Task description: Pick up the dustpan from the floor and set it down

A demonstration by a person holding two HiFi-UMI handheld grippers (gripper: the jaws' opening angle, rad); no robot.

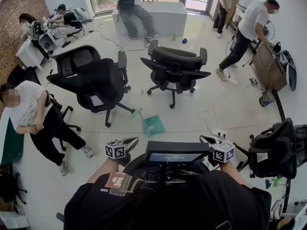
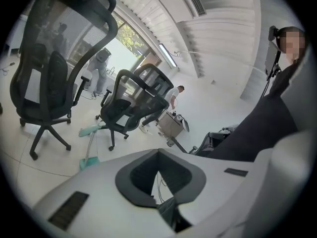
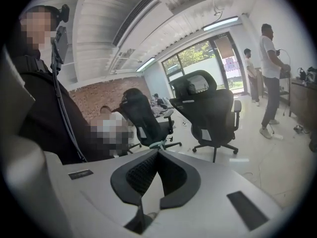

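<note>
Teal plastic dustpan lying on white tiled floor, handle pointing upper left, pan lower right | left tongs together, empty | right tongs together, empty

Ahead of the left gripper, the dustpan is teal green on a glossy white floor. The office chairs beyond it are black; the gripper's cube carries black-and-white square markers.
</note>
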